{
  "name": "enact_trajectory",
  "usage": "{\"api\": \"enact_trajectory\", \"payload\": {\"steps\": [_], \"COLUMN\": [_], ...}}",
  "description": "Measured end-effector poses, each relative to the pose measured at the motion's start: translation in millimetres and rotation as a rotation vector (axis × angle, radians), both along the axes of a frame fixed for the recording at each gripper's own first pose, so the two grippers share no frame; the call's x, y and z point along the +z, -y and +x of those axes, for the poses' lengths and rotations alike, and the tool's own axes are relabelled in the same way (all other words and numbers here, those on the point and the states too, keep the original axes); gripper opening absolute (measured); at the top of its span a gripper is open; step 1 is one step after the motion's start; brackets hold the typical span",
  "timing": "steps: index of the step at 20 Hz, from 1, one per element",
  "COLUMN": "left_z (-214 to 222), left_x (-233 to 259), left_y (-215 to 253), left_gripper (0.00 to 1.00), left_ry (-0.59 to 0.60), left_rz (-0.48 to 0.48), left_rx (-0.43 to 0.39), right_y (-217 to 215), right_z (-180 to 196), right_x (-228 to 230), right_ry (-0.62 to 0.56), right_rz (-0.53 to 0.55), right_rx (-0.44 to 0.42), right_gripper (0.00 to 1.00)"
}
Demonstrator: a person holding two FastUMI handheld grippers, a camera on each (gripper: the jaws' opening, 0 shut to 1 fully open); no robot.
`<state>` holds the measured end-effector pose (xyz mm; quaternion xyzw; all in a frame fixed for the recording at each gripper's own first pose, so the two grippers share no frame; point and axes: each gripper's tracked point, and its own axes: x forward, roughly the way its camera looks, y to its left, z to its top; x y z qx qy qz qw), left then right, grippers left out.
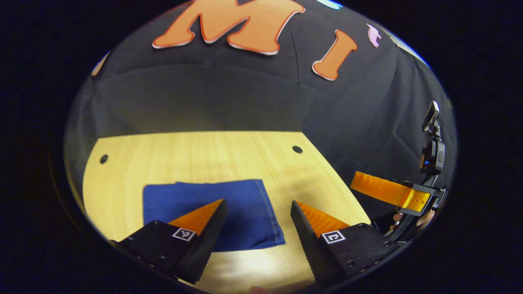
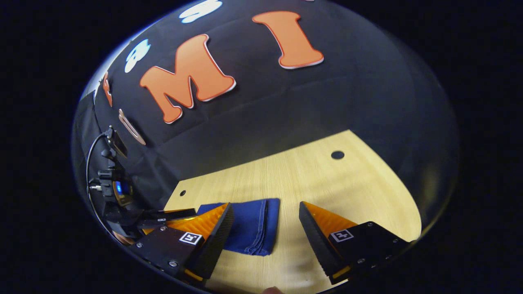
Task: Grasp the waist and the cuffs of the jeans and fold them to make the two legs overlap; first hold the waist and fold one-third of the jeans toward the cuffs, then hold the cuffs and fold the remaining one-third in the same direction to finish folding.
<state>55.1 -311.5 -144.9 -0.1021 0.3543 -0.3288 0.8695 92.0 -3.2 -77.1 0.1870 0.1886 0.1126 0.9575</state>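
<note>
Blue jeans (image 1: pixel 212 214) lie folded into a compact rectangle on the wooden surface (image 1: pixel 196 153). In the left gripper view they sit at eleven o'clock from the spread, empty left tongs (image 1: pixel 257 220), with the right tongs (image 1: pixel 388 192) at three o'clock. In the right gripper view, bare wood stretches toward one o'clock beyond the spread right tongs.

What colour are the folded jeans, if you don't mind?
Plain dark blue jeans, clearest in the left gripper view.

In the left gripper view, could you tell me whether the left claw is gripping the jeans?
No, the left claw stands open above the folded jeans, its fingers spread apart with no cloth pinched between them.
</note>
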Motion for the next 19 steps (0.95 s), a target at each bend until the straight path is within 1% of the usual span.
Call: {"api": "enact_trajectory", "payload": {"steps": [2, 5, 8, 10, 11, 15, 16, 17, 18, 19], "left_z": [18.6, 38.4, 42.1, 43.5, 44.2, 47.0, 43.7, 39.6, 35.7, 32.6], "left_x": [20.3, 56.8, 84.3, 99.5, 106.9, 123.1, 128.8, 135.8, 141.9, 147.4], "left_y": [-26.4, -71.2, -107.4, -126.7, -134.0, -156.3, -167.2, -176.1, -183.2, -186.8], "left_gripper": [0.96, 0.97, 0.96, 0.96, 0.96, 0.96, 0.96, 0.96, 0.96, 1.0], "left_ry": [0.109, 0.276, 0.42, 0.491, 0.516, 0.573, 0.584, 0.601, 0.617, 0.635], "left_rz": [0.001, 0.008, 0.004, -0.006, -0.008, -0.019, -0.03, -0.04, -0.045, -0.043], "left_rx": [0.097, 0.233, 0.336, 0.401, 0.428, 0.493, 0.507, 0.518, 0.527, 0.527], "right_y": [-4.7, -17.2, -42.1, -57.5, -59.7, -76.0, -76.6, -75.4, -73.8, -73.2], "right_z": [1.4, -1.8, -10.6, -21.4, -27.9, -41.9, -47.2, -52.7, -57.8, -60.3], "right_x": [25.2, 63.4, 99.3, 119.5, 126.8, 148.1, 153.9, 161.5, 172.1, 184.8], "right_ry": [0.087, 0.229, 0.36, 0.436, 0.471, 0.567, 0.586, 0.616, 0.654, 0.69], "right_rz": [-0.03, -0.107, -0.169, -0.197, -0.216, -0.297, -0.306, -0.317, -0.331, -0.35], "right_rx": [-0.032, -0.057, -0.052, -0.043, -0.041, -0.055, -0.062, -0.072, -0.092, -0.108], "right_gripper": [0.98, 0.98, 0.97, 0.98, 0.98, 0.97, 1.0, 0.97, 0.98, 0.98]}}
